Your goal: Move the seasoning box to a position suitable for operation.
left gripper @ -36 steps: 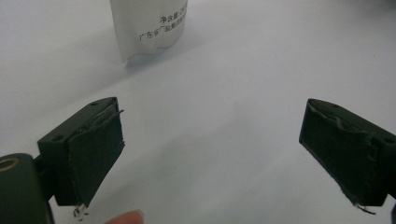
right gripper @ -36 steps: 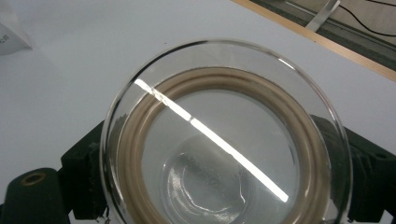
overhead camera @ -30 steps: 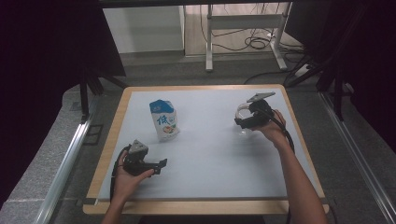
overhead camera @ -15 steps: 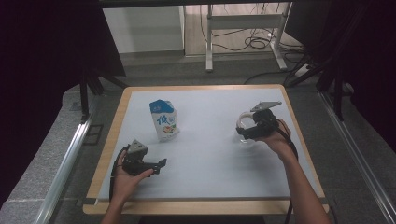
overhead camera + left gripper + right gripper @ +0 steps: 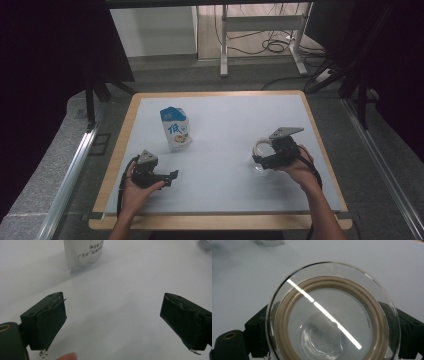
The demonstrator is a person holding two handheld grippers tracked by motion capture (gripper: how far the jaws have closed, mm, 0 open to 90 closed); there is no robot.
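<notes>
Two grippers: left gripper idle near the table's near-left edge; right gripper carrying a glass.
Change: over the last second the right gripper has come from the far-right part of the table toward the person and slightly inward, the glass moving with it; left gripper and carton have not moved.
Right gripper state: clamped on the clear round glass cup with a beige ring inside; in the right gripper view the black jaws press on the glass wall from both sides, rim facing the camera.
Left gripper state: released, jaws wide apart, black pads with nothing between them but bare white table surface.
Glass location: between the right gripper's jaws, right at its tip; cannot tell if its base is lifted or touching the table.
Carton: blue-and-white milk carton with printed characters stands upright ahead of the left gripper, well apart from the right gripper; its lower edge shows at the top of the left gripper view.
Meaning, judged: grasp looks secure and the carry is under way, the glass being repositioned closer to the person; set-down not yet done.
Risk, judged: smooth glass may slip if the squeeze eases.
</notes>
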